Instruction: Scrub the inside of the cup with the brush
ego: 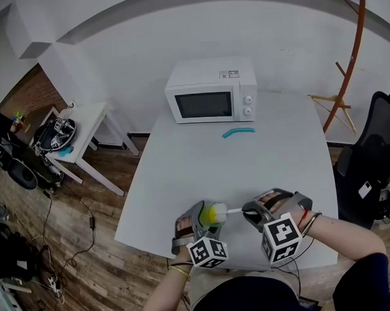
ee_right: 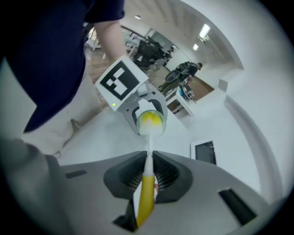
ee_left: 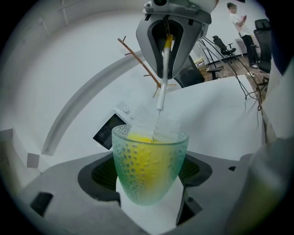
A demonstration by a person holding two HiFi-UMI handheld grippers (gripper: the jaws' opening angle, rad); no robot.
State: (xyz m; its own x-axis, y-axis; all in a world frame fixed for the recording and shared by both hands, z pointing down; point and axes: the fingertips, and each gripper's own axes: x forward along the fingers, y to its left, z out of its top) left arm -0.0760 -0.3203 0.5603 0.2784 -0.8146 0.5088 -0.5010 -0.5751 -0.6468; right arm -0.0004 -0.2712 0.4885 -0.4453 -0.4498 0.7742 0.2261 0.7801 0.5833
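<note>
- Nearest me, the left gripper is clenching its grey ribbed jaws around a translucent green dimpled cup, rounded at the base. It is holding the cup sideways above the near part of the smooth white rectangular table.
- The right gripper is grasping a thin brush by its glossy yellow-and-white plastic handle. The fuzzy yellow round head is sitting inside the cup.
- Farther back, a curved teal strip is lying flat before a boxy white microwave.

Bright even light, soft shadows, fisheye edges
</note>
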